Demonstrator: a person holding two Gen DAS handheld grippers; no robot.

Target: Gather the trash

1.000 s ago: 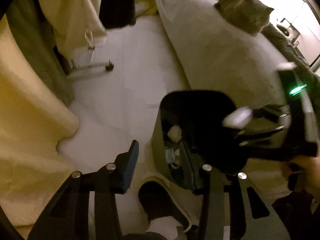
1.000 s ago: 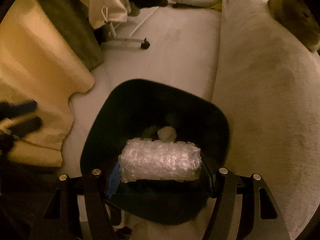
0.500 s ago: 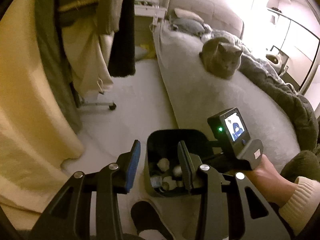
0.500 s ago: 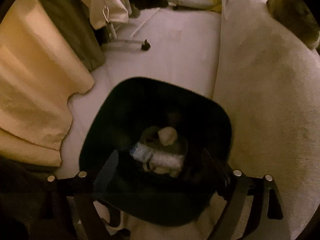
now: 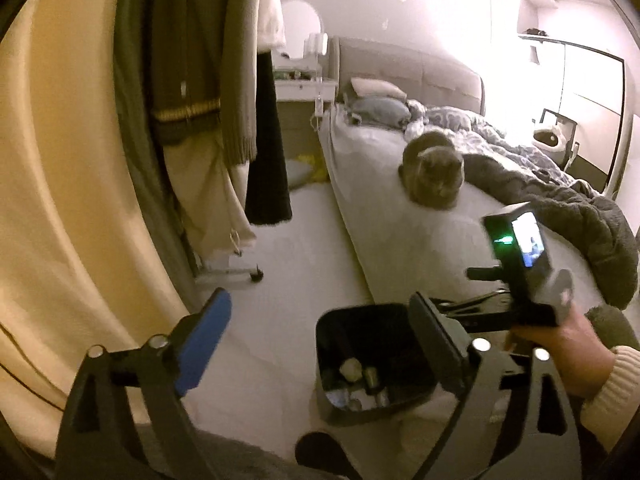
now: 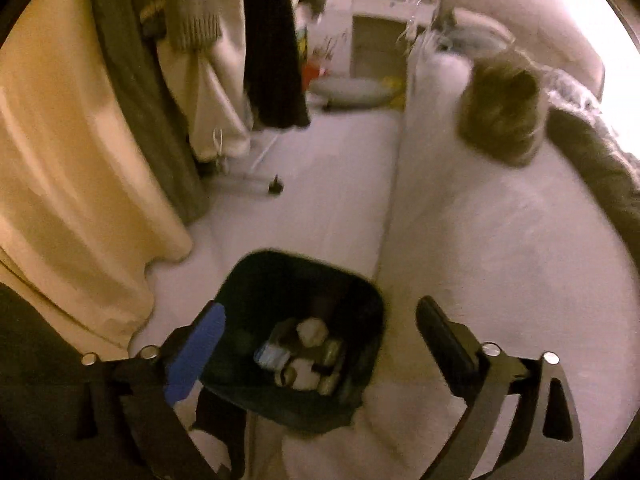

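Observation:
A black trash bin (image 5: 332,356) stands on the pale floor beside the bed; it also shows in the right wrist view (image 6: 256,280). Several pieces of trash (image 6: 304,350) lie at its bottom, among them the bubble wrap roll. My left gripper (image 5: 320,330) is open and empty, raised above and left of the bin. My right gripper (image 6: 320,334) is open and empty, held over the bin's near rim. The right gripper's body (image 5: 520,264) shows in the left wrist view, held by a hand.
A grey cat (image 5: 434,176) sits on the bed (image 5: 420,248) to the right. Clothes (image 5: 208,92) hang on a wheeled rack at the left, with a cream fabric (image 5: 52,184) beside them. A nightstand (image 5: 304,92) stands at the back.
My right gripper opened and dropped the bubble wrap roll into the bin, then lifted away. My left gripper opened wider and tilted up toward the room.

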